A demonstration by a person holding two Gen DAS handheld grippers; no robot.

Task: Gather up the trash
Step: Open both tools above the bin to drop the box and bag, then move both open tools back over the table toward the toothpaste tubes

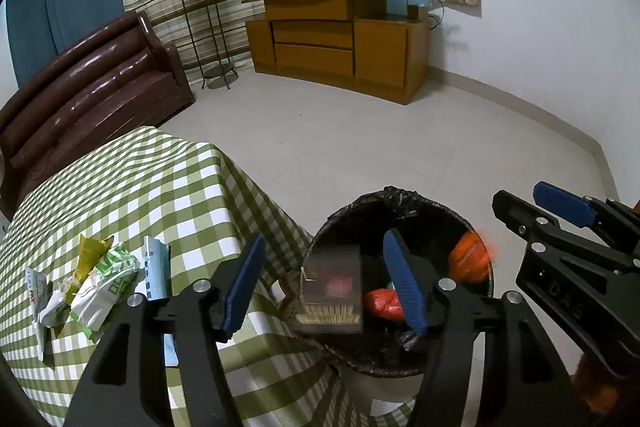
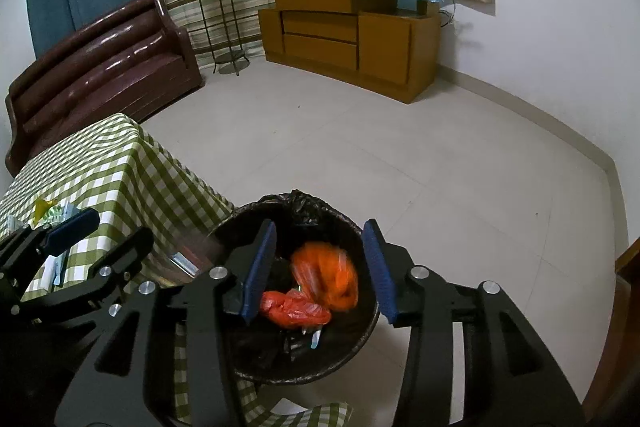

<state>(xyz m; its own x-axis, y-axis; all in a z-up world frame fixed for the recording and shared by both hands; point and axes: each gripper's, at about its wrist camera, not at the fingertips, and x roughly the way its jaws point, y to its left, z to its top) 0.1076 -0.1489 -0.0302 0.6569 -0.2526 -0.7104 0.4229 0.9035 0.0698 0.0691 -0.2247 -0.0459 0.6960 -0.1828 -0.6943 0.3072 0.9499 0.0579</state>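
A bin with a black liner [image 1: 400, 195] [image 2: 304, 203] stands on the floor beside the checked table. My left gripper [image 1: 324, 287] hangs over it, open; a blurred dark brown box [image 1: 332, 287] is in the gap between its blue pads, touching neither. In the right wrist view my right gripper [image 2: 320, 267] is also open above the bin, with a blurred orange plastic bag [image 2: 330, 273] [image 1: 470, 261] loose between its fingers. A red bag [image 2: 296, 309] [image 1: 384, 303] lies inside the bin. Several crumpled wrappers [image 1: 100, 287] and a blue-white packet [image 1: 156, 271] lie on the table.
The table with a green-and-white checked cloth [image 1: 160, 187] [image 2: 100, 163] is left of the bin. Beyond it are a brown leather sofa [image 1: 88, 75], a plant stand [image 1: 204, 27] and a wooden cabinet [image 1: 340, 43]. Pale tiled floor [image 1: 380, 139] stretches behind the bin.
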